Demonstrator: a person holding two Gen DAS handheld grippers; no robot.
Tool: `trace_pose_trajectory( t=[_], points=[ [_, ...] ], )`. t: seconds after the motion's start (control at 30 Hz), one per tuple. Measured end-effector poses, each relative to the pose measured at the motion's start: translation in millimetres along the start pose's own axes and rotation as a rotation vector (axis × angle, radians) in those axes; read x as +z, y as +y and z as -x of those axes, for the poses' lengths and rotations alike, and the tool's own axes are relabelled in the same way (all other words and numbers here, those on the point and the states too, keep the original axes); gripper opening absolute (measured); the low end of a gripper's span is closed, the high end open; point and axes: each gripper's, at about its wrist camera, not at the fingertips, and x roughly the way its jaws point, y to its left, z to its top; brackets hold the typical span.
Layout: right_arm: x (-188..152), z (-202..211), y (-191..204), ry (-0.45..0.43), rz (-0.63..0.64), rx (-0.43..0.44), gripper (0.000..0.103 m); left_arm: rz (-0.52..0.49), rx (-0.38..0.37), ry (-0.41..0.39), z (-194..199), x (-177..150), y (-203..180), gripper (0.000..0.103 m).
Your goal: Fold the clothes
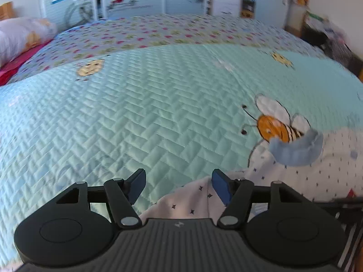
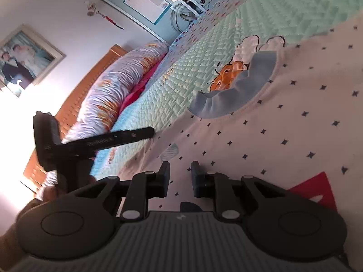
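I see the white star-print shirt (image 2: 283, 117) lying flat on the quilted bedspread (image 1: 140, 104), toward its near edge, blue ribbed collar (image 2: 238, 90) over the bee print (image 1: 275, 128). My left gripper (image 1: 179, 187) stands released above the shirt's edge, nothing between its pads. My right gripper (image 2: 180, 179) hovers over the fabric, jaws narrowly apart, not pinching cloth that I can make out. The shirt looks light, soft and limp; I'd take it at a shoulder seam or hem corner. No containers in view.
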Motion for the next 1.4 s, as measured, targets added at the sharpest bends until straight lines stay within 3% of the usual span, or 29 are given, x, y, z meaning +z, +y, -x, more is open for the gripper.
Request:
trace_pose_trajectory(
  t=[0.27, 0.5, 0.6, 0.63, 0.67, 0.77, 0.9, 1.2, 1.4],
  points=[
    [-1, 7, -8, -0.007, -0.033, 0.035, 0.018, -0.166, -0.032, 0.028, -11, -2, -15, 0.063],
    [-2, 9, -9, -0.009, -0.037, 0.044, 0.018, -0.195, -0.08, 0.066, -15, 0, -14, 0.057],
    [-2, 10, -9, -0.01, -0.039, 0.047, 0.018, -0.204, -0.116, 0.074, -16, 2, -17, 0.031],
    [-1, 10, -9, -0.01, -0.039, 0.049, 0.018, -0.216, -0.112, 0.068, -14, 1, -20, 0.014],
    [-1, 10, -9, -0.011, -0.04, 0.051, 0.018, -0.232, -0.103, 0.06, -12, 0, -23, 0.011],
    [-1, 10, -10, -0.012, -0.043, 0.055, 0.018, -0.233, -0.048, 0.019, -5, -6, -32, 0.008],
    [-2, 10, -9, -0.013, -0.044, 0.053, 0.017, -0.129, 0.037, -0.024, 1, -9, -27, 0.008],
    [-2, 7, -8, -0.013, -0.041, 0.042, 0.015, -0.036, 0.056, 0.017, -21, 0, -23, 0.015],
    [-3, 5, -8, -0.014, -0.044, 0.042, 0.015, 0.116, 0.116, -0.046, -13, 13, -12, 0.018]
  ],
)
